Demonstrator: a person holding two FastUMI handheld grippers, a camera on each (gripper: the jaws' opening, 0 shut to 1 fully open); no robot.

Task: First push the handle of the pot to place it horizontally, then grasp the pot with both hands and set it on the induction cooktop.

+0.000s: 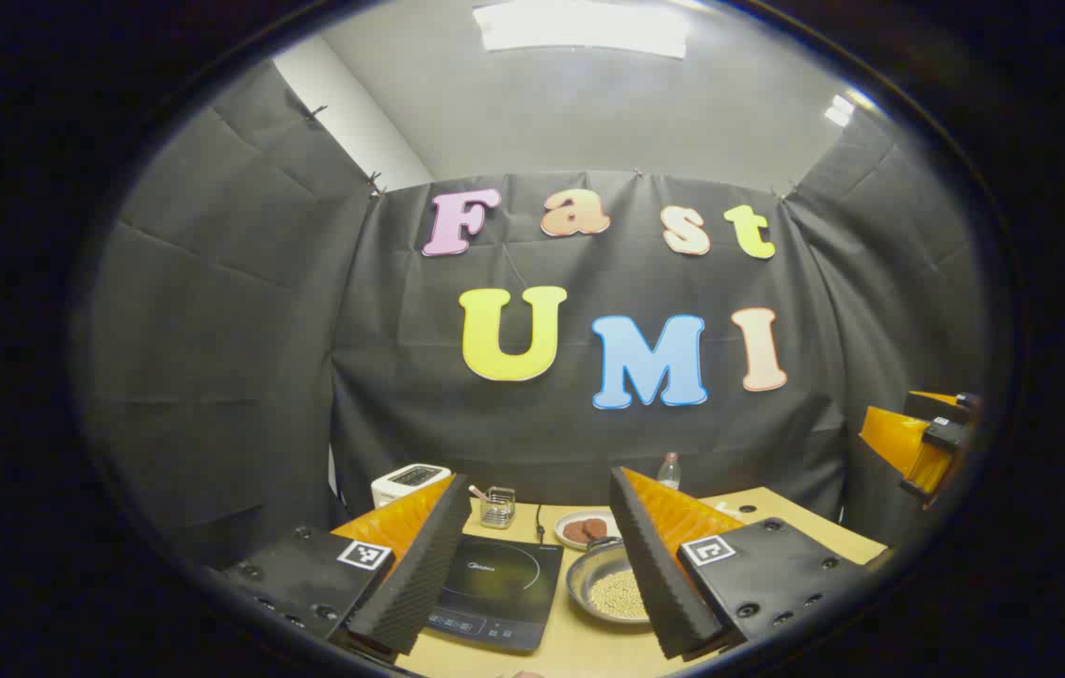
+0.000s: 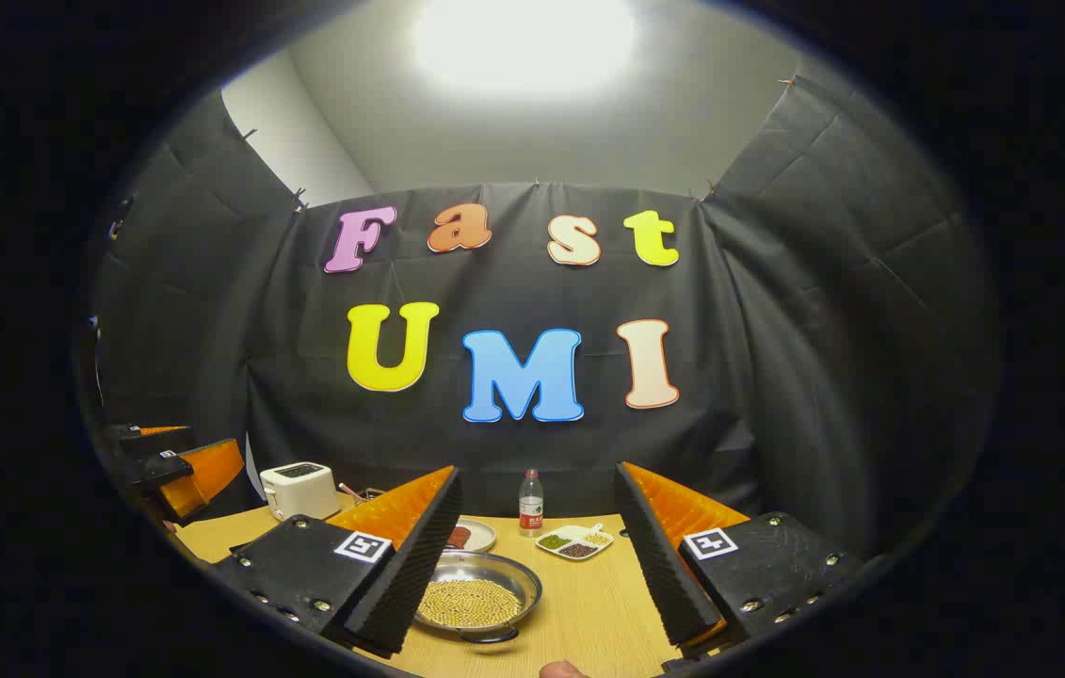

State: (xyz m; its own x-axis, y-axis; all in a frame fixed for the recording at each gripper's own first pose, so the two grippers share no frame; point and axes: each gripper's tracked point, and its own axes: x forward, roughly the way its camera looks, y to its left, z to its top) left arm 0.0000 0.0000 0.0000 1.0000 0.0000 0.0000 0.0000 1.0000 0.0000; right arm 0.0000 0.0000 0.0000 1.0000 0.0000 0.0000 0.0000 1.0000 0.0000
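- Your left gripper hangs above the near edge of the wooden table, jaws spread wide with nothing between them.
- In the left gripper view, the induction cooktop lies flat on the table between the two fingers, nearer the left one; its cord runs back toward the booth wall.
- The pot stands just beside the cooktop, on its right, filled with small pale beans; the right finger hides part of its rim (the handle cannot be made out here).
- Behind the pot sits a small plate with dark round pieces; a clear holder and a white toaster stand farther left, and a bottle stands at the back.
- Your right gripper also hovers over the table, jaws wide apart and empty; you see it too at the far right edge of the left gripper view.
- In the right gripper view, the pot rests on the table just right of the left finger, which covers part of its rim; a loop-shaped handle at the pot's near rim points toward you.
- A divided dish of coloured grains sits beyond the pot, near the bottle; the toaster stands at the left.
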